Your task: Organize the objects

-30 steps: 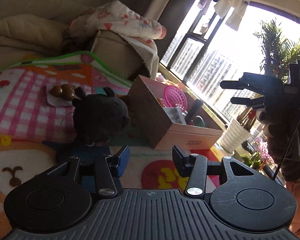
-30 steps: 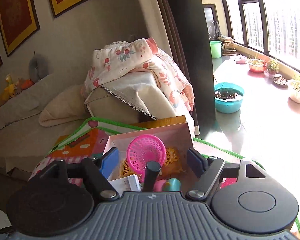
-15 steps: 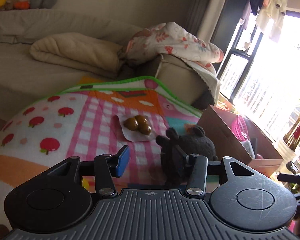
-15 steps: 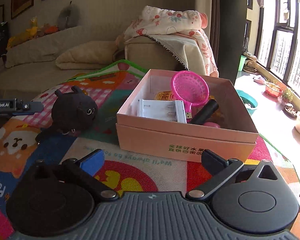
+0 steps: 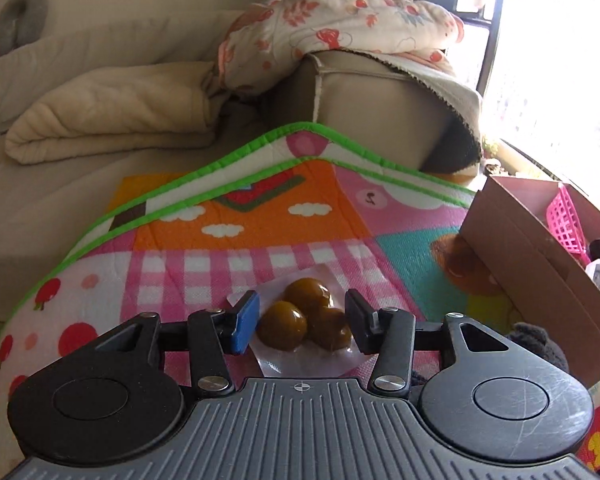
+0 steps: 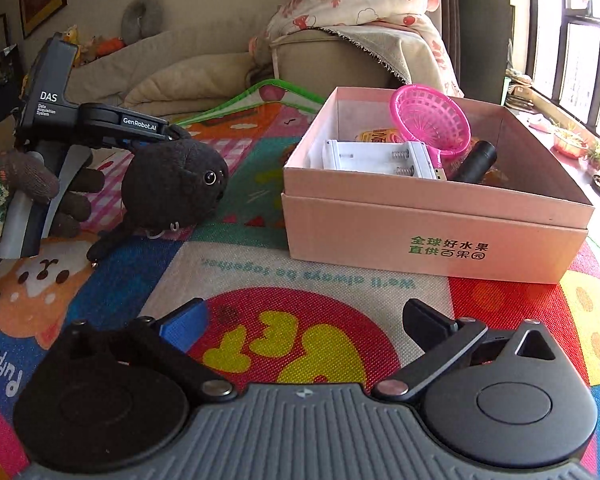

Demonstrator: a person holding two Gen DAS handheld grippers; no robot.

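Observation:
A clear packet of three brown balls (image 5: 306,320) lies on the colourful play mat (image 5: 260,216). My left gripper (image 5: 302,326) is open with its fingers on either side of the packet, just above the mat. A black plush toy (image 6: 172,184) sits on the mat left of the pink cardboard box (image 6: 436,240). The box holds a pink basket (image 6: 430,120), a white battery holder (image 6: 380,158) and a black cylinder (image 6: 474,162). My right gripper (image 6: 304,328) is open and empty over the mat in front of the box. The left gripper also shows in the right wrist view (image 6: 100,124), beyond the plush.
A beige sofa (image 5: 100,112) with a folded blanket and a floral cloth (image 5: 340,20) stands behind the mat. Windows and potted plants (image 6: 572,140) are on the right. The box corner (image 5: 520,248) lies right of the left gripper.
My left gripper swung left from the box and plush and came down around the packet of brown balls. My right gripper pulled back from over the box and sank low over the mat.

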